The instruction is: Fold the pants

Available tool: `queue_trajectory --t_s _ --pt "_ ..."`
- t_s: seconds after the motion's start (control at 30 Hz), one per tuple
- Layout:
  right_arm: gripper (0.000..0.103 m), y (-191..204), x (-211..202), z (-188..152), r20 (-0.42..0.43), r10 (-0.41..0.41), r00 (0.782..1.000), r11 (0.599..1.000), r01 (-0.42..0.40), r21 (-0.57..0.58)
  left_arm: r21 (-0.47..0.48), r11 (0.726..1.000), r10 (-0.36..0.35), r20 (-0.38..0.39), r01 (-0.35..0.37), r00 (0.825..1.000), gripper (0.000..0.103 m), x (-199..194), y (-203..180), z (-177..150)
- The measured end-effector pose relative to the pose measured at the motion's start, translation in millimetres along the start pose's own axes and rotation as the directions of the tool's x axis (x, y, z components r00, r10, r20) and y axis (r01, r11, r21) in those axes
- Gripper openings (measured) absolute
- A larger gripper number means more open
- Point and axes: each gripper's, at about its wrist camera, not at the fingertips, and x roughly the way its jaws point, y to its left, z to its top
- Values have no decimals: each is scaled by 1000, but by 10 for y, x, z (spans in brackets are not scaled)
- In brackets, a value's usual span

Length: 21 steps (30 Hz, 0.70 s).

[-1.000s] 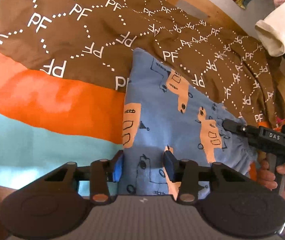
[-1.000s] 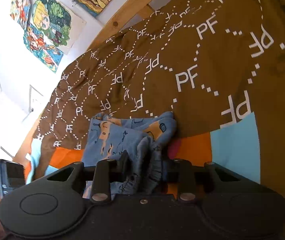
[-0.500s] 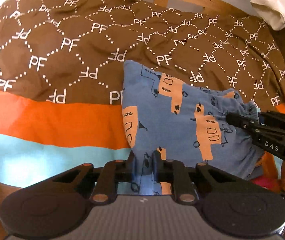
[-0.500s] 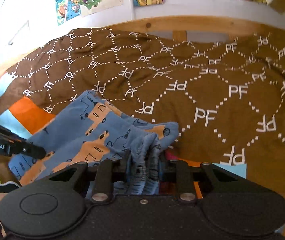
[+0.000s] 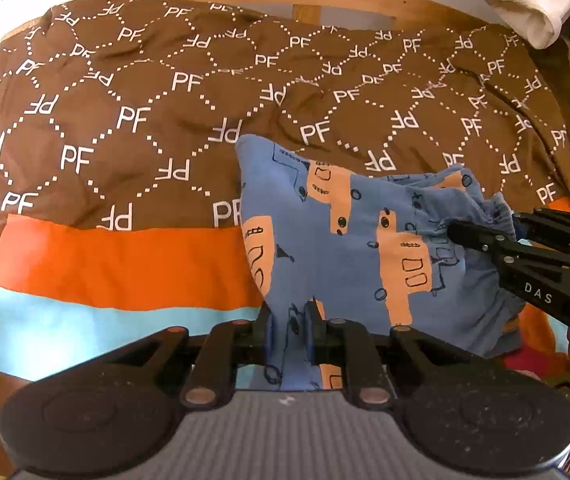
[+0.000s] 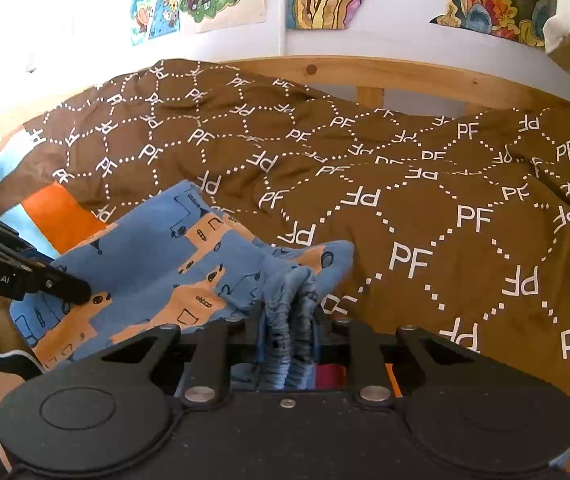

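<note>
The blue pants (image 5: 349, 248) lie bunched on the bed's brown cover (image 5: 133, 120). The left gripper (image 5: 289, 320) pinches a hem, the right gripper (image 6: 288, 316), jaws just closing, clamps the gathered waistband. Folding looks barely started; flattening and folds remain.

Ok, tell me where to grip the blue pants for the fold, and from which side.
Grip the blue pants at their near edge from the front: left gripper on the flat hem end, right gripper on the gathered waistband, as both now pinch. Both ends lie nearest you on the bedspread, so the cloth can swing over.
</note>
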Motion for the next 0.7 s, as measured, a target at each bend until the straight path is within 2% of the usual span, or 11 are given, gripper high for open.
queue_trajectory --t_s 0.2,0.4,0.7 --pt "19 18 -63 75 20 7 1000 1000 -7 -3 -6 1000 -17 27 17 999 16 -67 -3 35" --pt "19 -13 -178 173 75 -4 997 1000 4 7 -24 998 -52 55 53 997 16 -121 49 122" --pt "19 -132 -240 284 134 -25 991 999 20 38 17 997 -71 121 69 990 16 -149 23 314"
